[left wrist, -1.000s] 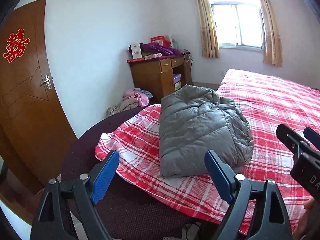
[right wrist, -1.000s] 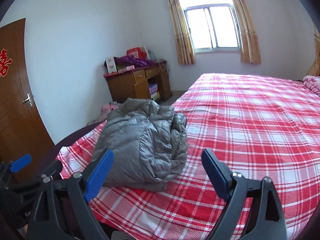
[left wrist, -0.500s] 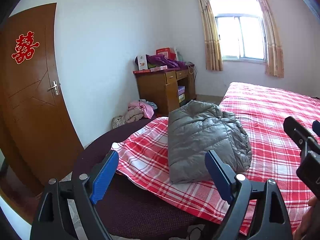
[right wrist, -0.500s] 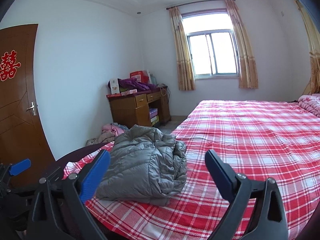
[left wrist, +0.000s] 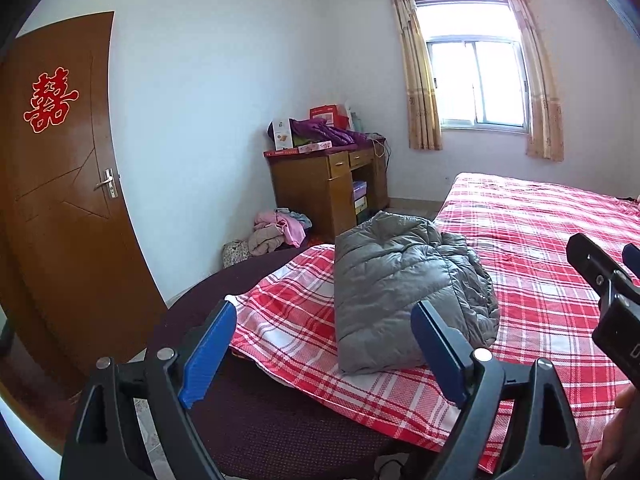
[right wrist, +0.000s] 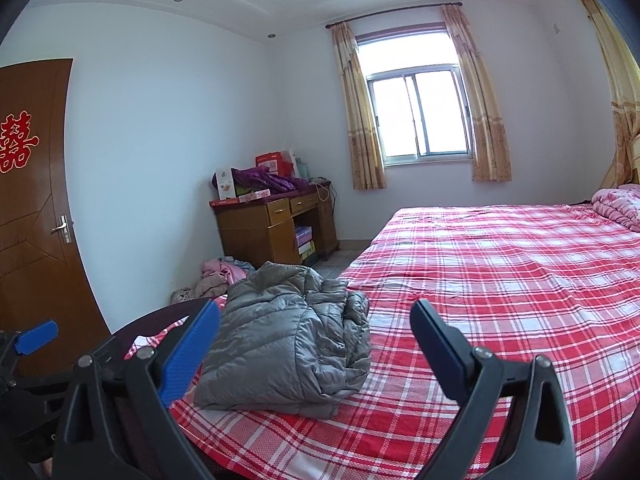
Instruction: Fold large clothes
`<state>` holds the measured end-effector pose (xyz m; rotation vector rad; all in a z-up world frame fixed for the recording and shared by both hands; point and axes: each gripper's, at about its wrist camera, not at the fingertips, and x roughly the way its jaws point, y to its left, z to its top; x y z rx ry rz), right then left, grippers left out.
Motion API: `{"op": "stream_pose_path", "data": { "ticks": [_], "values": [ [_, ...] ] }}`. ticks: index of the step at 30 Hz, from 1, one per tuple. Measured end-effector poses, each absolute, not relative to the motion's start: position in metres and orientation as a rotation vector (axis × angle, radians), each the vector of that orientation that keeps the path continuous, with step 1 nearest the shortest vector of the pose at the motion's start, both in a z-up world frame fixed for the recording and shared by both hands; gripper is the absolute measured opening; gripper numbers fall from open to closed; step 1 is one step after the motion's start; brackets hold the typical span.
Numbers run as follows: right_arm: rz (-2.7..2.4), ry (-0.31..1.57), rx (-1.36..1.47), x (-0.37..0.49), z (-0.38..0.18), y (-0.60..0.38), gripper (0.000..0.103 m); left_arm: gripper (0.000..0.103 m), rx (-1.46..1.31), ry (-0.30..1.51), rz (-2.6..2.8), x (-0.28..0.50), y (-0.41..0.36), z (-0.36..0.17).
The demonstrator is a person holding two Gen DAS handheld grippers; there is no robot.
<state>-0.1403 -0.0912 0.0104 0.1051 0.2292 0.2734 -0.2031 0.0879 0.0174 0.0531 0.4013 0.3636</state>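
Both sets of fingers are spread wide with nothing between them. The right gripper has just been opening its jaws a bit more, and the left gripper is released too. Just past my fingers the grey puffer jacket sits folded into a bundle on the red plaid bedsheet, near the bed's foot corner. Farther out beyond it there's a wooden desk against the wall and a pile of clothes on the floor.
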Motion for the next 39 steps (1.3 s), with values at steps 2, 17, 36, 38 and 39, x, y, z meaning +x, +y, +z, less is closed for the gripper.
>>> {"op": "stream_pose_path", "data": {
  "ticks": [2,17,36,38,39],
  "values": [
    [0.270,0.229,0.106,-0.140,0.010,-0.093,0.098,0.090,0.050,0.398,0.362,-0.204,0.088,0.018],
    [0.264,0.218,0.109,-0.144,0.012,-0.094,0.098,0.090,0.043,0.378,0.344,-0.209,0.088,0.023],
    [0.242,0.191,0.112,-0.149,0.015,-0.099,0.100,0.091,0.060,0.365,0.355,-0.210,0.090,0.026],
    [0.240,0.187,0.113,-0.150,0.015,-0.099,0.100,0.091,0.057,0.365,0.356,-0.210,0.091,0.026],
    [0.239,0.187,0.114,-0.150,0.015,-0.099,0.100,0.091,0.055,0.364,0.356,-0.210,0.091,0.027]
  ]
}}
